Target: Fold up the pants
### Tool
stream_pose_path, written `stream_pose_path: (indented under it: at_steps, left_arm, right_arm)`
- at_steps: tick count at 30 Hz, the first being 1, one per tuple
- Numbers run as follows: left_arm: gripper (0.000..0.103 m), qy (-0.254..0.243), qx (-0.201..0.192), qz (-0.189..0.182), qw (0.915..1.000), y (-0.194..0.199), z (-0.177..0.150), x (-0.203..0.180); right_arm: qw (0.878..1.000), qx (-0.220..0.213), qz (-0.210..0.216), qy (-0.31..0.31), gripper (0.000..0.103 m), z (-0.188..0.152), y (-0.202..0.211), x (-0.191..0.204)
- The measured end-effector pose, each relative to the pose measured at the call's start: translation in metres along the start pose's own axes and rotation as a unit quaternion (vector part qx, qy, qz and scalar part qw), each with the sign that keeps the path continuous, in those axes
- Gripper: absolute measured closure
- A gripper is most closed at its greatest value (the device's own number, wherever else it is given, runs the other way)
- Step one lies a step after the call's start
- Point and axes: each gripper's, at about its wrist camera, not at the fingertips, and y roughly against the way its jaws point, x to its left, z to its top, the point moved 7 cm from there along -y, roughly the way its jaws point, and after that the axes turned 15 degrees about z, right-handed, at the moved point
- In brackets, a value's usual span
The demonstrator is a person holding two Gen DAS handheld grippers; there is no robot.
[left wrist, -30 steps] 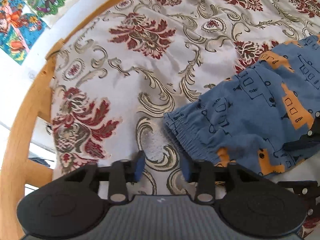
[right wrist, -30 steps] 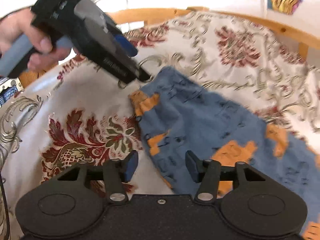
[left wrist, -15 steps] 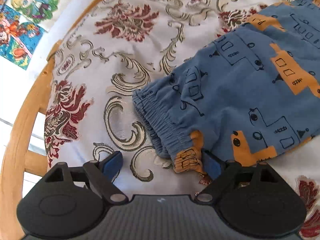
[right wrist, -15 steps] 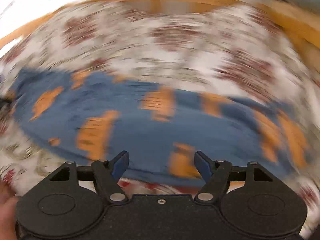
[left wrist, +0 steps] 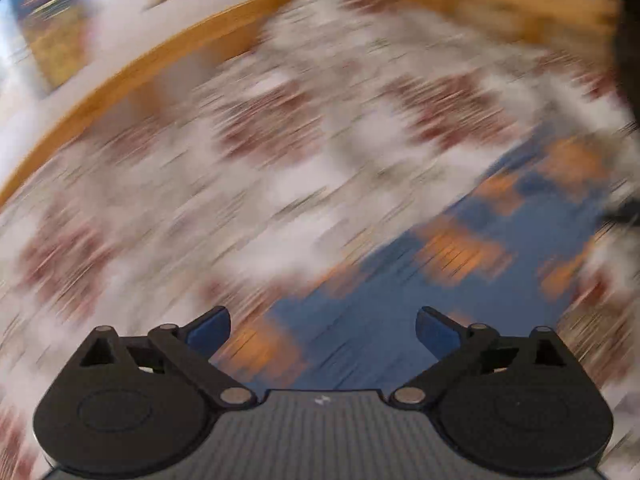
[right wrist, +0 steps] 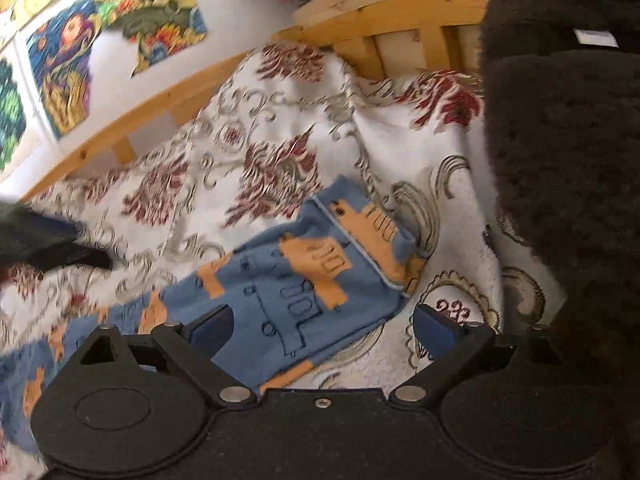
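The pants (right wrist: 288,280) are blue with orange truck prints and lie flat on a floral bedspread (right wrist: 260,152). In the right wrist view the leg cuff end (right wrist: 372,236) lies just ahead of my right gripper (right wrist: 322,326), which is open wide and empty above the cloth. The left wrist view is heavily blurred; the pants (left wrist: 460,264) show as a blue and orange patch ahead and to the right of my left gripper (left wrist: 322,326), which is open wide and empty. The left gripper's dark tip (right wrist: 60,248) shows at the left edge of the right wrist view.
A wooden bed frame (right wrist: 400,12) runs along the far side of the bedspread. Colourful cartoon pictures (right wrist: 80,52) hang on the white wall behind. A dark fuzzy blanket or cushion (right wrist: 568,168) fills the right side of the right wrist view.
Both grippers have opened wider. The left gripper swings fast away from the waistband, so its view is blurred. The right gripper has travelled along the pants to the cuff end.
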Motion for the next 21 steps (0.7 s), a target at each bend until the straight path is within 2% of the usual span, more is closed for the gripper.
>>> stream_pose_path:
  at_steps: [2, 4, 7, 10, 14, 19, 21]
  left_arm:
    - [0.0, -0.025, -0.018, -0.048, 0.9984, -0.011, 0.043, -0.034]
    - [0.0, -0.064, -0.032, -0.089, 0.9935, -0.023, 0.081, -0.072]
    - [0.0, -0.122, -0.034, -0.119, 0.9848, -0.044, 0.121, -0.124]
    - [0.0, -0.144, -0.026, -0.158, 0.9765, -0.063, 0.149, -0.159]
    - [0.002, -0.141, -0.001, -0.21, 0.9674, -0.084, 0.171, -0.188]
    - [0.02, -0.145, 0.057, -0.259, 0.9533, -0.111, 0.172, -0.206]
    - [0.03, -0.141, 0.072, -0.279, 0.9472, -0.117, 0.17, -0.209]
  right_arm:
    - [0.999, -0.028, -0.017, -0.009, 0.008, 0.007, 0.0, -0.007]
    - [0.997, -0.051, -0.036, -0.036, 0.014, 0.014, 0.003, -0.02]
    - [0.994, -0.065, -0.053, -0.075, 0.028, 0.018, 0.002, -0.038]
    - [0.992, -0.066, -0.051, -0.09, 0.036, 0.018, -0.001, -0.044]
    - [0.99, -0.064, -0.04, -0.116, 0.047, 0.017, -0.001, -0.052]
    - [0.99, -0.052, -0.033, -0.126, 0.054, 0.016, -0.007, -0.056]
    - [0.99, -0.051, -0.032, -0.13, 0.059, 0.017, -0.01, -0.06]
